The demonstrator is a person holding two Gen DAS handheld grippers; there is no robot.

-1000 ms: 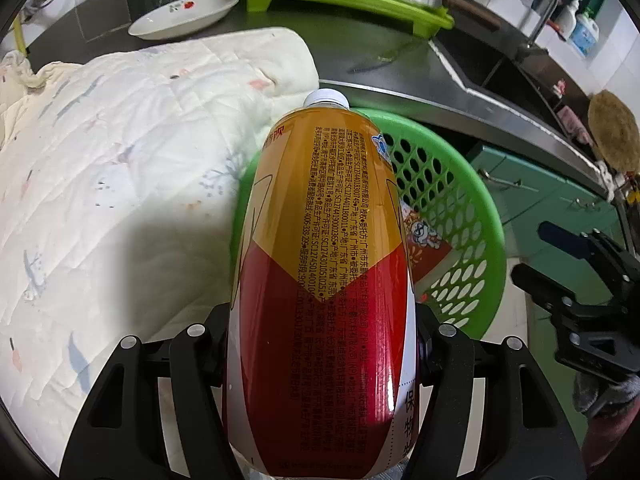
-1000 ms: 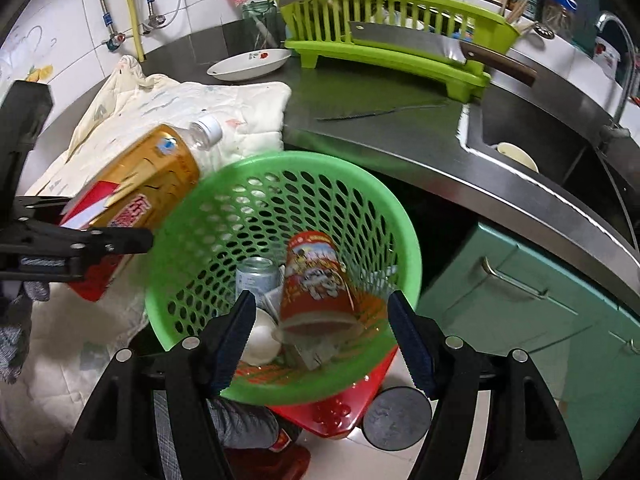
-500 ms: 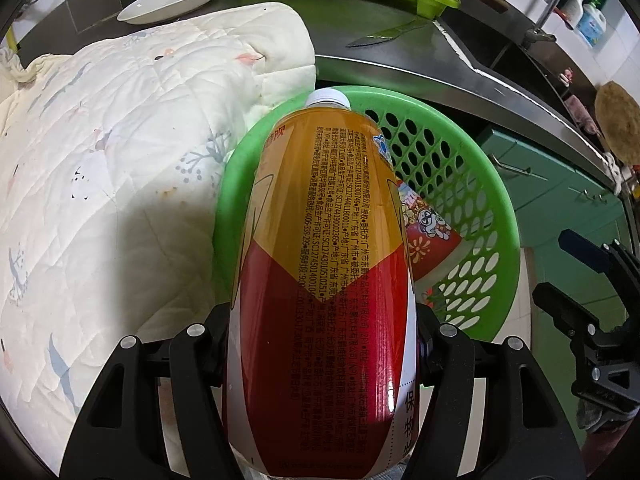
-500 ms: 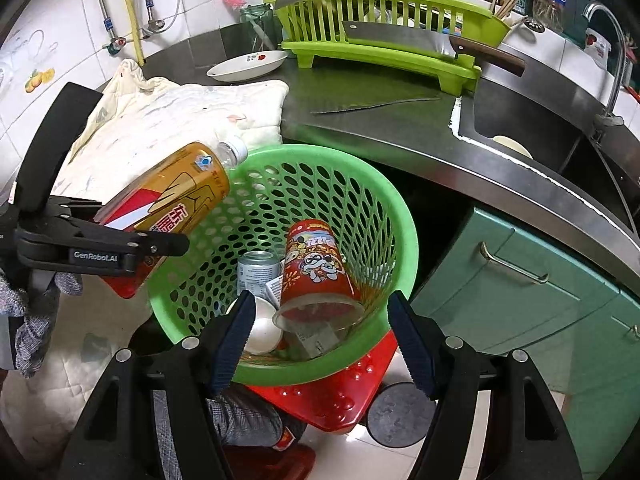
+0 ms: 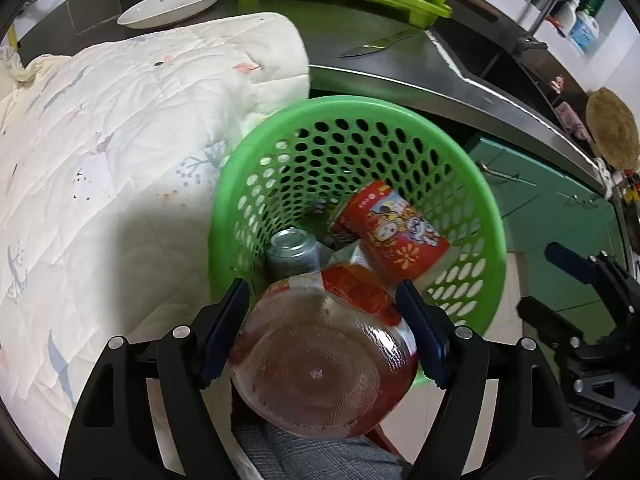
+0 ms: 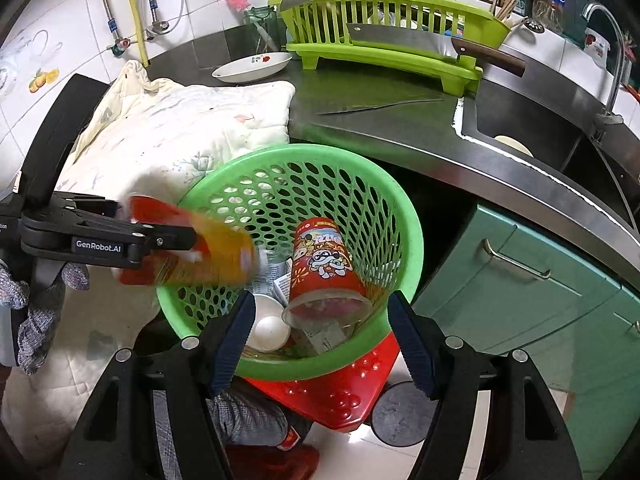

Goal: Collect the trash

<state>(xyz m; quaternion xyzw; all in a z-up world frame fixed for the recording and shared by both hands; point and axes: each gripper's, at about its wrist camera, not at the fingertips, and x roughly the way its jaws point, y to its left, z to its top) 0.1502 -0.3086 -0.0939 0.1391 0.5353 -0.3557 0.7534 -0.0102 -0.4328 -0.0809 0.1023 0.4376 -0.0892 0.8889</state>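
Note:
A red-and-orange drink bottle [image 5: 320,360] hangs neck-down over the green mesh basket [image 5: 360,104], its clear base towards the camera. My left gripper [image 5: 322,286] has its jaws opening around the bottle, and the pads no longer press on it. In the right wrist view the bottle [image 6: 216,256] is a blur tipping past the basket rim [image 6: 304,152]. A red printed cup [image 6: 324,264], a silver can [image 5: 290,248] and a white round object [image 6: 272,328] lie in the basket. My right gripper [image 6: 321,300] stands open above the near rim, holding nothing.
A white quilt [image 5: 120,140] covers the counter at the left. A knife [image 5: 376,44], a plate [image 5: 172,4] and a green dish rack [image 6: 384,40] sit behind, with the sink [image 6: 520,128] at the right. Green cabinets [image 6: 520,280] and a red stool [image 6: 332,392] lie below.
The bottle has swung from lying along the left fingers to pointing neck-down into the basket and is slipping out. The left jaws have widened. The right gripper has kept still.

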